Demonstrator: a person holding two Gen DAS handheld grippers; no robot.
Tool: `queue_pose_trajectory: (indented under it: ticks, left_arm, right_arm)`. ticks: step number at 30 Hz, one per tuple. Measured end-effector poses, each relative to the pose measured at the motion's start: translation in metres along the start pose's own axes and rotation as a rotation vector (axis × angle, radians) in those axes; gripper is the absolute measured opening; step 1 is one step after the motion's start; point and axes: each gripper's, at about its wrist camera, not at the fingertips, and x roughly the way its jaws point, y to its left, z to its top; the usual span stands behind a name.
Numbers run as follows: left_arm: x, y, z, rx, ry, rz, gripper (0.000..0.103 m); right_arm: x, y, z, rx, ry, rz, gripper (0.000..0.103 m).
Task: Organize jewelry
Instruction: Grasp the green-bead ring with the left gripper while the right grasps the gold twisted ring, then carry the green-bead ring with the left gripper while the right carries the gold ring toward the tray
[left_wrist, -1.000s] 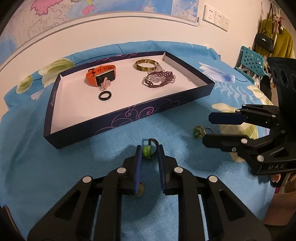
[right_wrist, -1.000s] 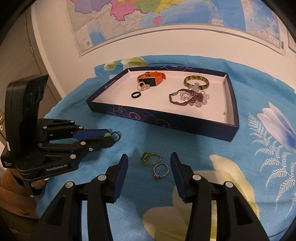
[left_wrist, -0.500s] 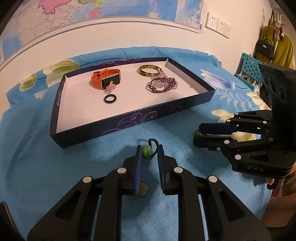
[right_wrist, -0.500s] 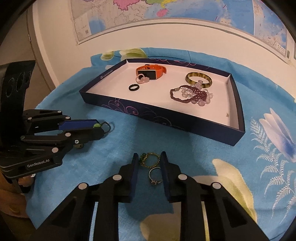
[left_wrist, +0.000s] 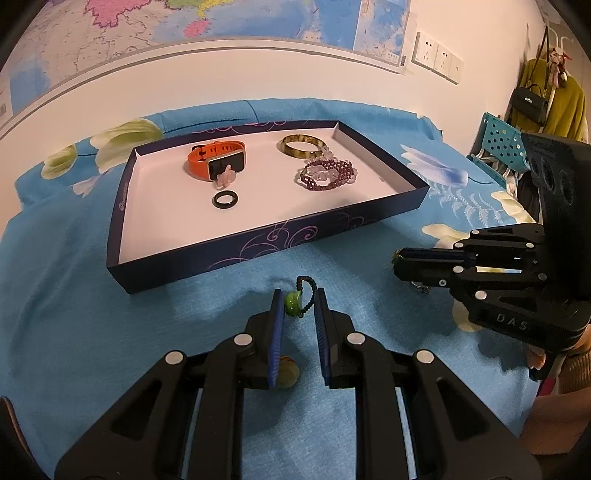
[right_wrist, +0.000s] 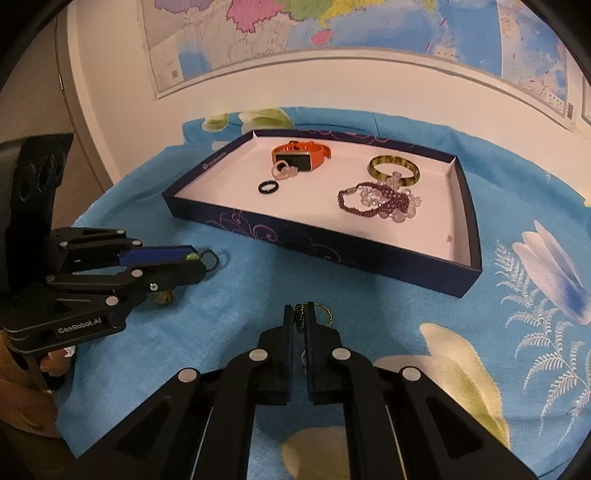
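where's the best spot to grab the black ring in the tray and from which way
The black ring lies flat on the tray floor in open space, just in front of the orange watch. Probably best to come straight down from above, one finger inside the hole and one outside, pinching the near side of the band, away from the watch.

A lived-in home room: a wall map (left_wrist: 207, 22), wall sockets (left_wrist: 437, 59), a handbag (left_wrist: 530, 105) and coat (left_wrist: 565, 107) hanging, a flowered blue cloth (right_wrist: 535, 258).
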Motion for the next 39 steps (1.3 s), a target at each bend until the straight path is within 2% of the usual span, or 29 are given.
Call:
queue_pose_trajectory:
  ticks: [22,39]
  left_arm:
    - [-0.029,0.005,0.015,-0.003,-0.103,0.019,0.017]
    - [-0.037,0.006,0.024,-0.010,-0.145,0.033,0.017]
  right_arm:
    - [-0.029,-0.006,0.014,0.028,-0.142,0.005,0.004]
    - [-0.036,-0.010,0.024,0.047,-0.178,0.014,0.004]
